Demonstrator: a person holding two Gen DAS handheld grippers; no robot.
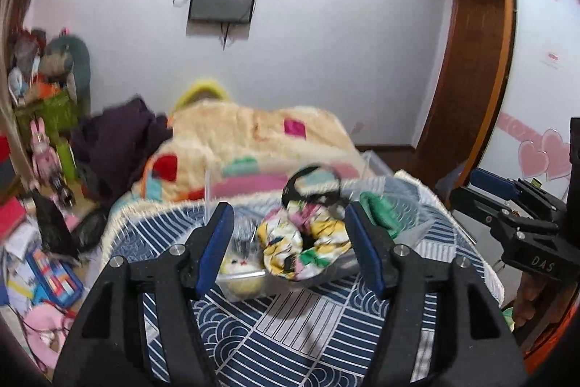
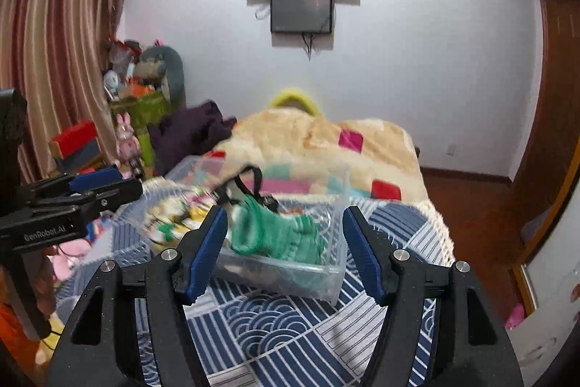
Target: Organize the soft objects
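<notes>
A clear plastic bin (image 2: 326,272) sits on the blue patterned bedspread (image 1: 290,332). In it lie a colourful floral cloth (image 1: 301,242), a green knitted item (image 2: 279,234), a black strap (image 1: 311,184) and a small yellow plush (image 1: 241,272). My left gripper (image 1: 290,249) is open, its fingers on either side of the floral cloth above the bin. My right gripper (image 2: 284,249) is open and empty, just in front of the bin and the green item. Each gripper shows at the edge of the other's view (image 1: 507,205) (image 2: 72,202).
A cream patchwork blanket (image 2: 326,133) and a dark purple garment (image 2: 188,129) lie further up the bed. Toys and boxes crowd the left side (image 1: 47,104). Books and clutter cover the floor at left (image 1: 36,263). A wooden wardrobe (image 1: 471,60) stands right.
</notes>
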